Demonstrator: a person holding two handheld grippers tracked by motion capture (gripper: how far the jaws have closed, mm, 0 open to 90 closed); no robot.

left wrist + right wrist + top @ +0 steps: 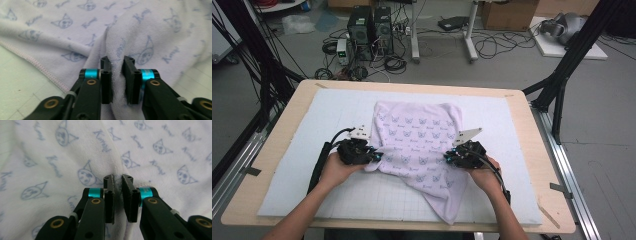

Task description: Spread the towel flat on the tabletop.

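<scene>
Nearest the near edge of the table (pixel 277 150), the person's two forearms come in, each hand carrying a hand-held gripper. The left hand-held gripper (pixel 373 156) sits at the left side of the pale lilac terry towel printed with small blue cat faces (pixel 419 135); the right hand-held gripper (pixel 448 159) sits at its right side. The two face each other across the cloth, so the towel lies between them, equally near to both.

Left hand-held gripper (pixel 117 65): jaws nearly together, a thick gathered fold of the towel (pixel 150 32) pinched between the pads. Right hand-held gripper (pixel 118 180): jaws likewise nearly closed, clamped on a thinner ridge of the towel (pixel 62 157) that includes a stitched edge.

The towel rests on the white gridded mat (pixel 312 125), roughly mid-table. One loose corner hangs toward the near edge, right of centre; the main body spreads flat toward the far edge, its far hem running about parallel to that edge.

Judgement: with both sides gripped at the same level, the coming move turns on the line between the two grips, which runs left to right across the table. A fold or lift would carry the cloth along the near-far direction, across that line.
</scene>
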